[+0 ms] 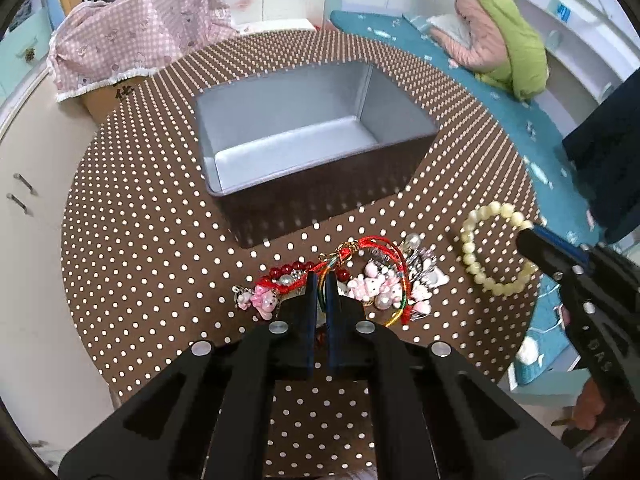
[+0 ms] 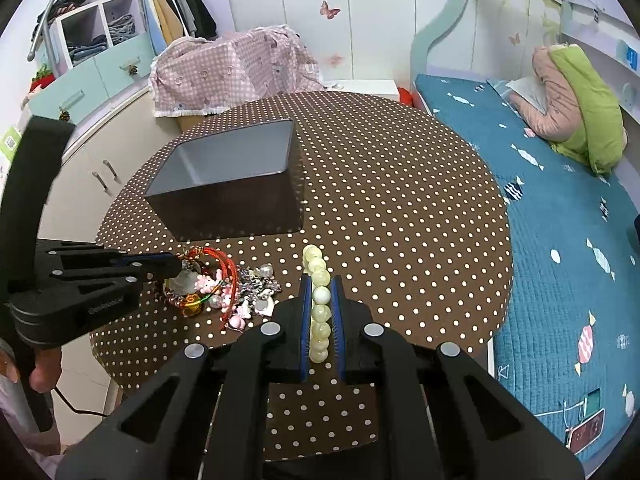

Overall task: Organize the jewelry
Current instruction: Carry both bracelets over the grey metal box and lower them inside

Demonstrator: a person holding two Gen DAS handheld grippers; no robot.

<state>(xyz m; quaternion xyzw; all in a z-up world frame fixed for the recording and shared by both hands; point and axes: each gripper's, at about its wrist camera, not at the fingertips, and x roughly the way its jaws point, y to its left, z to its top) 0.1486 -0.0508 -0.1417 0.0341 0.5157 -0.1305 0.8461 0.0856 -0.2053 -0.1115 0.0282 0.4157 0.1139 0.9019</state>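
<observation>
A heap of jewelry (image 1: 376,284) lies on the brown dotted table (image 1: 140,240): red beads, pink charms, pearls and a red cord bracelet (image 1: 380,246). My left gripper (image 1: 321,280) stands over the heap, shut on a thin multicoloured strand of that cord bracelet. From the right wrist view, the left gripper (image 2: 176,266) reaches into the heap (image 2: 248,284) from the left. My right gripper (image 2: 321,280) is shut on a pale yellow bead bracelet (image 2: 320,312), whose loop (image 1: 476,240) hangs at the table's right edge. Behind the heap stands a box (image 1: 224,152), dark outside and grey inside, with nothing in it.
A teal quilted bed (image 2: 560,240) runs along the right of the table, with a pink and green jacket (image 2: 576,112) on it. A pink checked cover (image 1: 132,40) drapes a carton behind the table. White cabinets (image 2: 80,168) stand on the left.
</observation>
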